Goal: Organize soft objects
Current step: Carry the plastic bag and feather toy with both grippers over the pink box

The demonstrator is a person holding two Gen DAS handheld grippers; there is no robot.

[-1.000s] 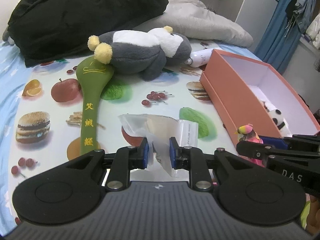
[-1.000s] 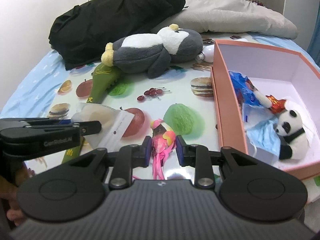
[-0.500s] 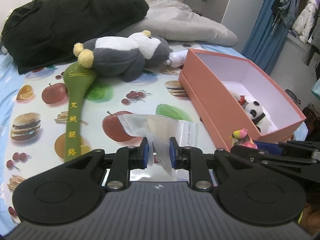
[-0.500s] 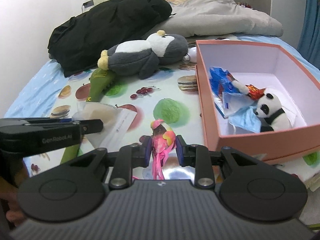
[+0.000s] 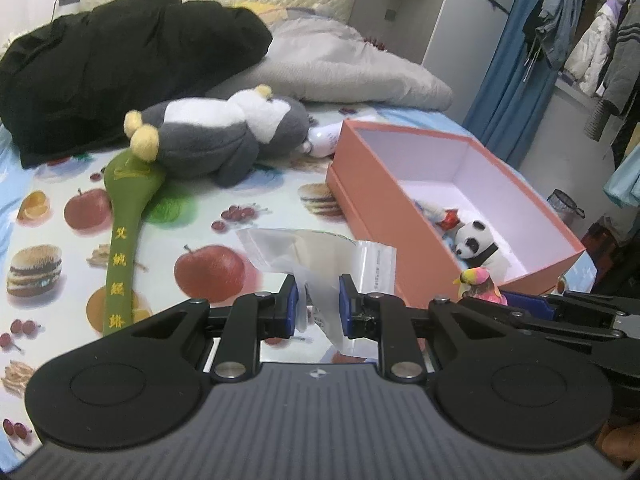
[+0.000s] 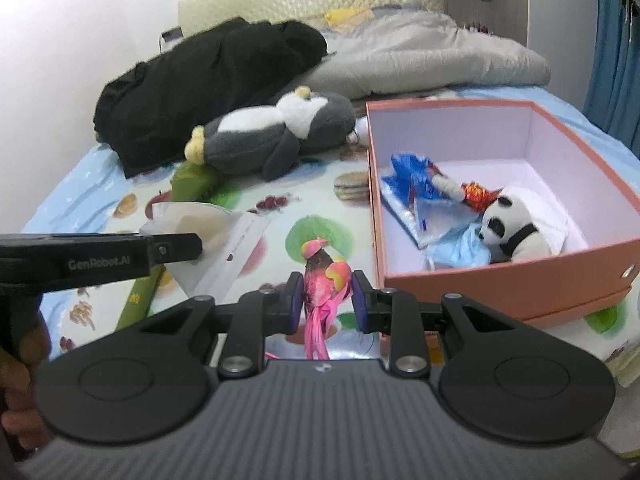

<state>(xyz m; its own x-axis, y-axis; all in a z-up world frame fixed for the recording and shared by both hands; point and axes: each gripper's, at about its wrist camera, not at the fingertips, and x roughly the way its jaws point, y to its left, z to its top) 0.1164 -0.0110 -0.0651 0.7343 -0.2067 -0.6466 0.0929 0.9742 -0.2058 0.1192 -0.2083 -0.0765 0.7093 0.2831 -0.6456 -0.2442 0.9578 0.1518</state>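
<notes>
Two handheld grippers hover above a bed spread with a fruit-and-burger print sheet, each clamped on a small soft item. The left gripper pinches a crumpled clear plastic bag between its blue pads, the bag fanning forward and up from the jaws, clear of the sheet. The right gripper grips a pink and yellow toy bird around its body, head up, with pink tail strands hanging below the jaws.

Just right of both grippers stands an open salmon-coloured box with a white interior. Inside it lie a small plush panda, a blue crinkled wrapper, a red shiny wrapper and a pale blue piece of soft material, all gathered toward the near end.

Farther back on the sheet, a large grey and white plush penguin lies on its side, its yellow feet over the head of a long green fabric mallet with yellow embroidered characters. Behind them sit a black jacket and a grey quilt. In the right wrist view a person's hand shows at the left edge, holding the left gripper's handle.
</notes>
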